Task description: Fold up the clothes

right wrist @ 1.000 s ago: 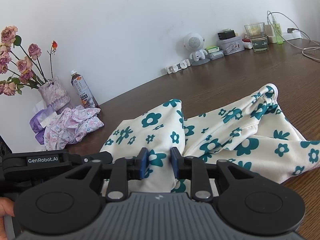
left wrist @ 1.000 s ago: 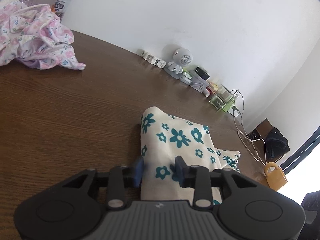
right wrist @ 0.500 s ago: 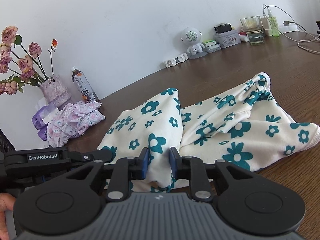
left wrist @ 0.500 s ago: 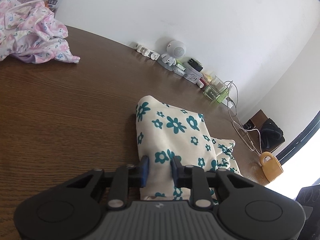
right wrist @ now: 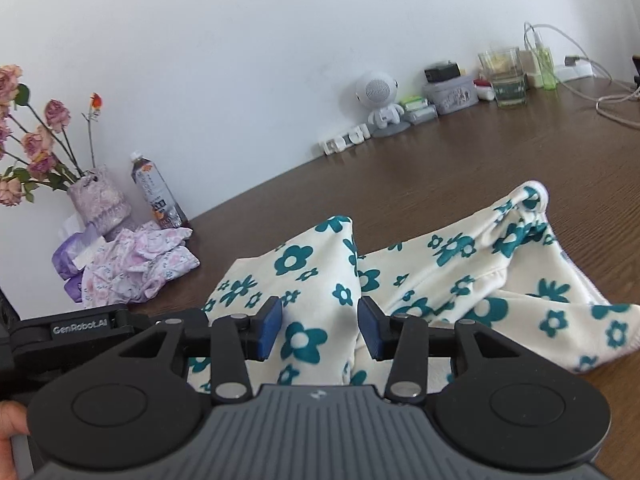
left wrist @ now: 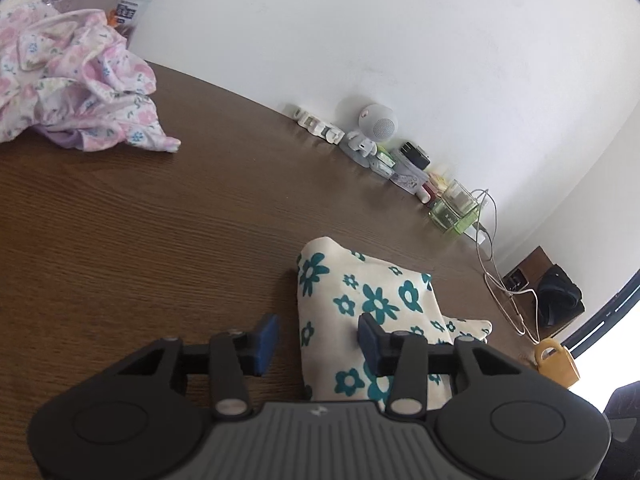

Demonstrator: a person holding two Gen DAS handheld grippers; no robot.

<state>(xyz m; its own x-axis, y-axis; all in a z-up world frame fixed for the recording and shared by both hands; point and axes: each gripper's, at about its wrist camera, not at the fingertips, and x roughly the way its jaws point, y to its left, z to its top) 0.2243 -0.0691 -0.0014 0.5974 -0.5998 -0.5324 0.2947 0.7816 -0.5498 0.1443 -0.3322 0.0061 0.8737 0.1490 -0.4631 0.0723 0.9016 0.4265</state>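
Note:
A cream garment with teal flowers lies partly folded on the brown table. My left gripper stands open just above its near left edge, with cloth between and below the fingers but not pinched. My right gripper is open too, its blue pads on either side of a raised fold of the same garment without squeezing it. A crumpled pink floral garment lies at the far left of the table.
Along the wall stand a drink bottle, a vase of dried roses, a small white robot speaker, a glass, small boxes and a cable. A hand and the other gripper's body show at lower left.
Both grippers have opened and let go of the teal-flowered garment, which now rests on the table. Both have drawn back slightly.

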